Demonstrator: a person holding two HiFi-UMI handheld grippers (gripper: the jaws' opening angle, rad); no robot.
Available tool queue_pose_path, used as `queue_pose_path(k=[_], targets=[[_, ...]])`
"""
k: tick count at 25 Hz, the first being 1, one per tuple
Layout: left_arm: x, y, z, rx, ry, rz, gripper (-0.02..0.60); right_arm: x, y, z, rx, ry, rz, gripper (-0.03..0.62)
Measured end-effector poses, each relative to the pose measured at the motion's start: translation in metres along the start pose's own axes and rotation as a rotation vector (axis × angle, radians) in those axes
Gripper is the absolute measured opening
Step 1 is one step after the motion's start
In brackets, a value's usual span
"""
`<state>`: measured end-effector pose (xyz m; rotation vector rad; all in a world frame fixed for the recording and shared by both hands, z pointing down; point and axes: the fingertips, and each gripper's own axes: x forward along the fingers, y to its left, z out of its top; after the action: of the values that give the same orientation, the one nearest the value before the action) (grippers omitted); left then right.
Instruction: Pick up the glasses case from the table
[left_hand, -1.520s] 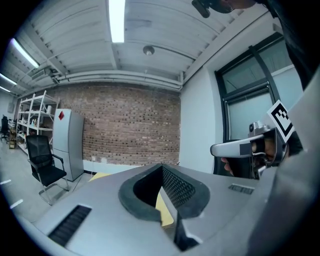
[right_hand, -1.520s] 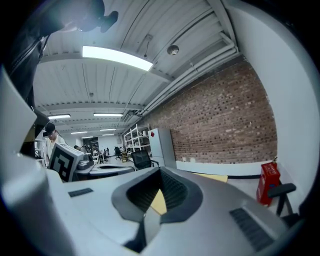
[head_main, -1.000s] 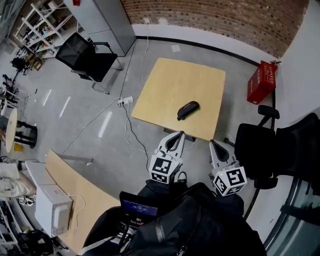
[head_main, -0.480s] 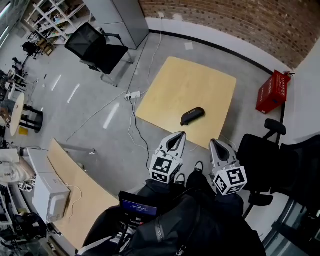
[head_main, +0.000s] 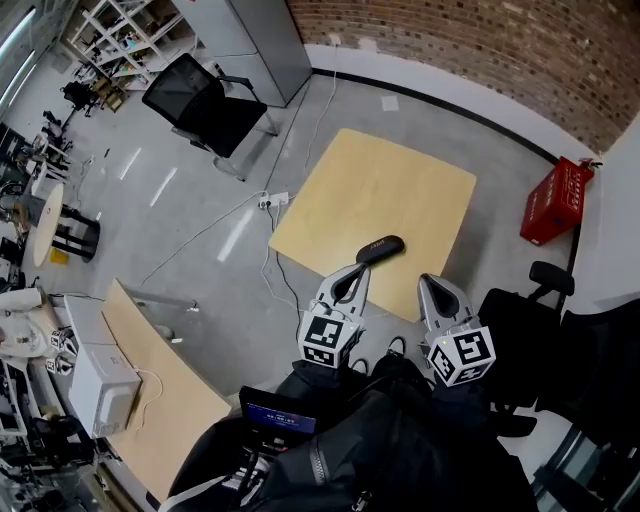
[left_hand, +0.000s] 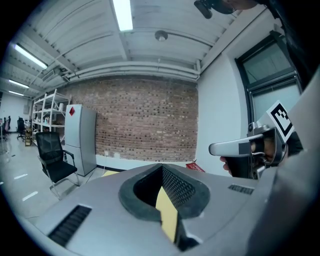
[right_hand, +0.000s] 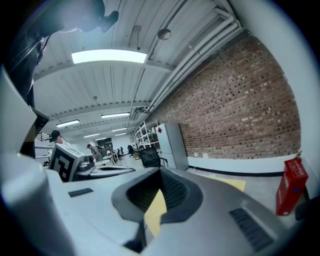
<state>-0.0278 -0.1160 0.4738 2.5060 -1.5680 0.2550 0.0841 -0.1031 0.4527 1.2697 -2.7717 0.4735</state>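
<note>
Two pairs of jaws are mine, and both are pressed together with nothing pinched in them. The left gripper (head_main: 357, 270) and right gripper (head_main: 426, 282) are side by side, pointing at the table (head_main: 400, 175).

The case (head_main: 380, 249) lies on the tabletop close to the near edge. In the head view it sits just past my left tips and a little apart from my right ones. It is dark and long and lies slantwise to that edge. Nothing stands between it and my jaws.

To the right of the table, a red crate (head_main: 556, 200) sits on the floor by the wall (head_main: 480, 50). A black chair (head_main: 525, 325) stands close beside my right gripper. To the left, a cable (head_main: 262, 265) trails across the floor from a power strip (head_main: 275, 201) near the table's left corner. Farther off stand another chair (head_main: 205, 105) and a grey cabinet (head_main: 250, 35). A long desk (head_main: 165, 385) runs along the lower left.

The table's near edge runs slantwise just ahead of both grippers. The grey floor on the left stretches wide, while the right side is tight between the black chair and the crate.
</note>
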Motion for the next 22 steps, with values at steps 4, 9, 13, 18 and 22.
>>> queue_pose_path(k=[4,9,13,18,22], targets=[[0.007,0.004,-0.006,-0.010,0.023,0.032,-0.002,0.005,-0.009,-0.005,0.010,0.022,0.026,0.003],[0.010,0.013,-0.015,-0.021,0.059,0.052,-0.002,0.015,-0.017,-0.010,0.030,0.044,0.032,0.003],[0.018,0.019,-0.025,-0.032,0.074,0.043,-0.002,0.026,-0.023,-0.021,0.026,0.070,0.027,0.003],[0.033,0.038,-0.044,-0.051,0.110,0.032,-0.002,0.048,-0.030,-0.044,0.011,0.141,0.016,0.003],[0.046,0.051,-0.059,-0.076,0.143,0.019,-0.002,0.067,-0.039,-0.067,-0.013,0.214,0.011,0.003]])
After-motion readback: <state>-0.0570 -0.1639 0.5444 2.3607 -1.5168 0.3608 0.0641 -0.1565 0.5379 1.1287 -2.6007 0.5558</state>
